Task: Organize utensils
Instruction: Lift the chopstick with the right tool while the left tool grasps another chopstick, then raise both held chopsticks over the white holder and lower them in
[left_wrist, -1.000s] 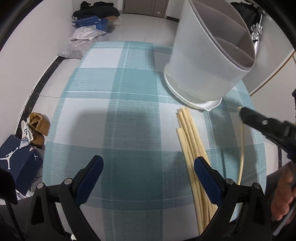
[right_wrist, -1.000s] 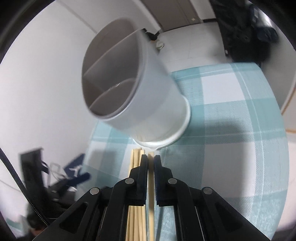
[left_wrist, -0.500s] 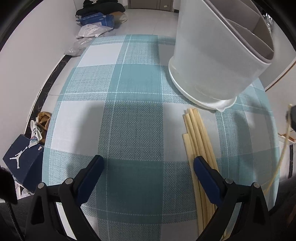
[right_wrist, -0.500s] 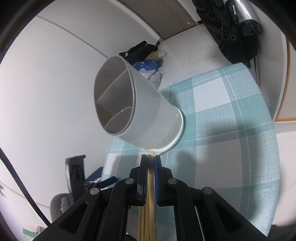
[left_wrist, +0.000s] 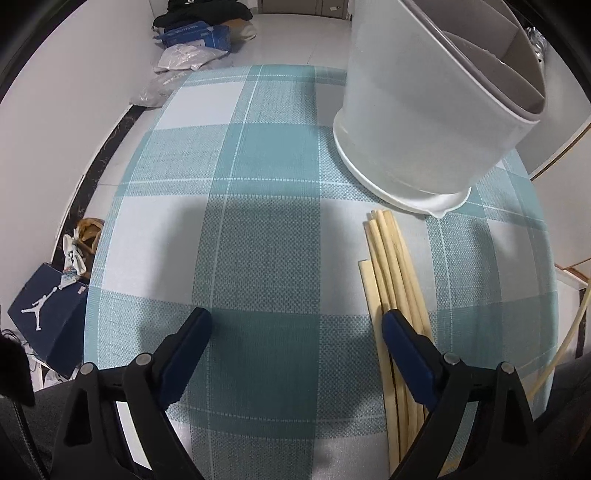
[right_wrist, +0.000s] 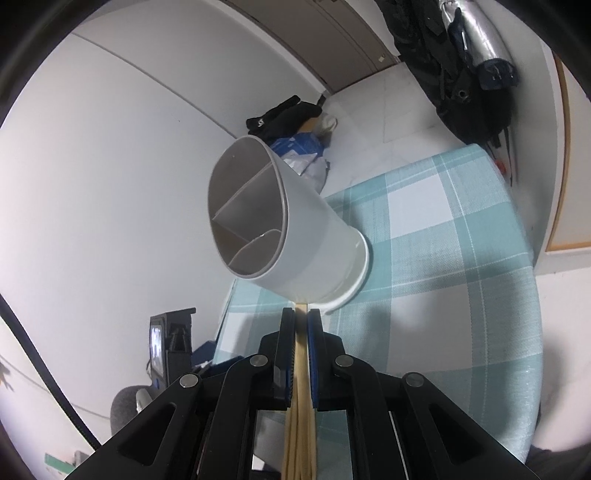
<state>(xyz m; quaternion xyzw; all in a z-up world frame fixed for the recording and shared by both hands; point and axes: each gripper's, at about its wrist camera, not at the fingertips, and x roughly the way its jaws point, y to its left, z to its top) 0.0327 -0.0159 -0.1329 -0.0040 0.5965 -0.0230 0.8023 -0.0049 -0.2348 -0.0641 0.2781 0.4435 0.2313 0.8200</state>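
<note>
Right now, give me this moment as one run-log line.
right gripper: shut on chopstick | left gripper: open, empty | holder: empty | chopsticks: on table

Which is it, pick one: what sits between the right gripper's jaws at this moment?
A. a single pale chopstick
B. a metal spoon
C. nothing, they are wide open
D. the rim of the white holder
A: in the right wrist view the right gripper is shut on one chopstick, with the white utensil holder standing apart beyond the fingertips.
</note>
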